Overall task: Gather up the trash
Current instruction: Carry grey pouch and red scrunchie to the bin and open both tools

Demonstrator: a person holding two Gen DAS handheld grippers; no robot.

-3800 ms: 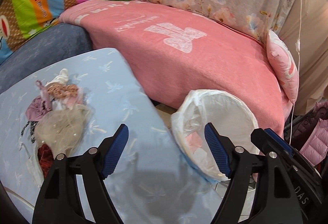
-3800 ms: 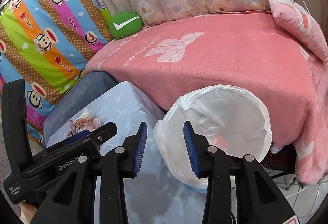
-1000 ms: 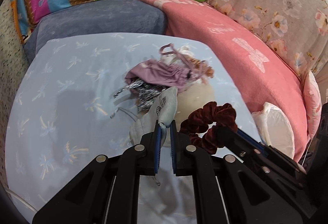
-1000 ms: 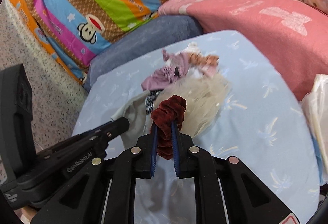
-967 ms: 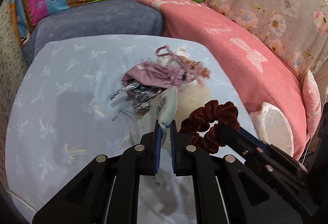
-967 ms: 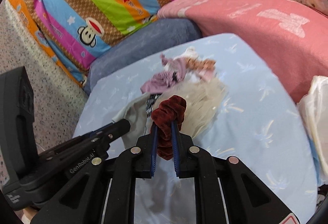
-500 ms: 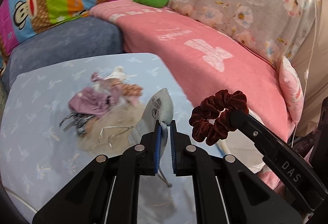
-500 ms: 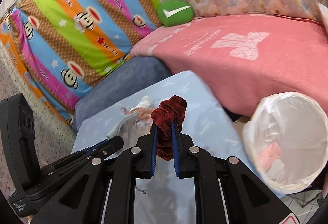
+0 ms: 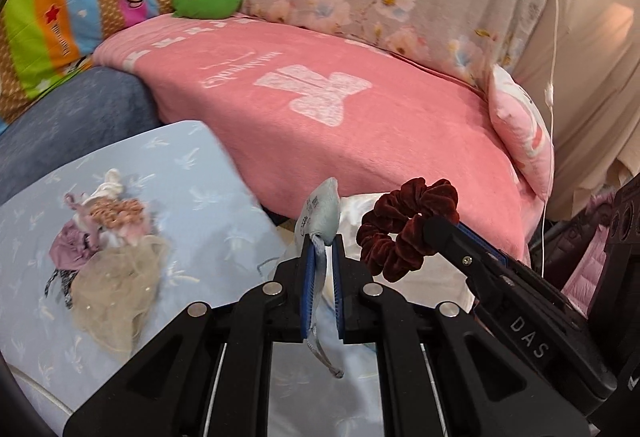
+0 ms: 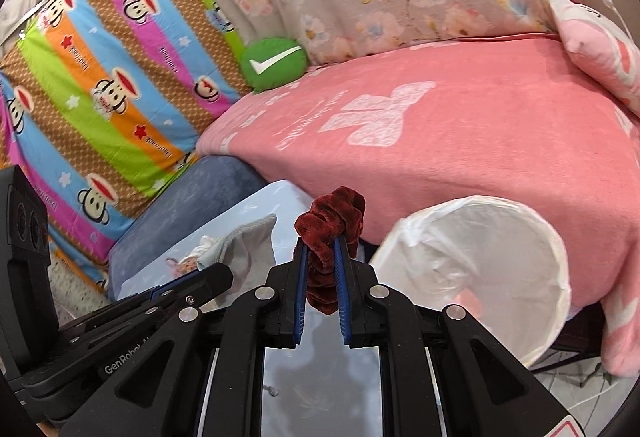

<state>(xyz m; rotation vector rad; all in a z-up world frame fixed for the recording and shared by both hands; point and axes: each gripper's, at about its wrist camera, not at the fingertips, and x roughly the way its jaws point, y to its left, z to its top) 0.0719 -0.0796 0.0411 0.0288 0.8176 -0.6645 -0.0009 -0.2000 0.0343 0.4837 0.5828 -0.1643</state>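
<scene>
Beside the pink-blanketed sofa (image 10: 460, 141), your left gripper (image 9: 320, 257) pinches a grey face mask (image 9: 320, 209) and your right gripper (image 10: 320, 257) a maroon velvet scrunchie (image 10: 332, 221); carry both over the white-lined bin (image 10: 480, 269) ahead-right, then release.

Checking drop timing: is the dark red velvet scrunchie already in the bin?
Not in. The dark red velvet scrunchie is pinched in the right claw, left of the white-lined bin.

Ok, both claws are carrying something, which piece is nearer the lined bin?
The dark red scrunchie in the right claw. It sits just left of the white-lined bin, while the grey face mask in the left claw hangs further left, over the blue table.
</scene>
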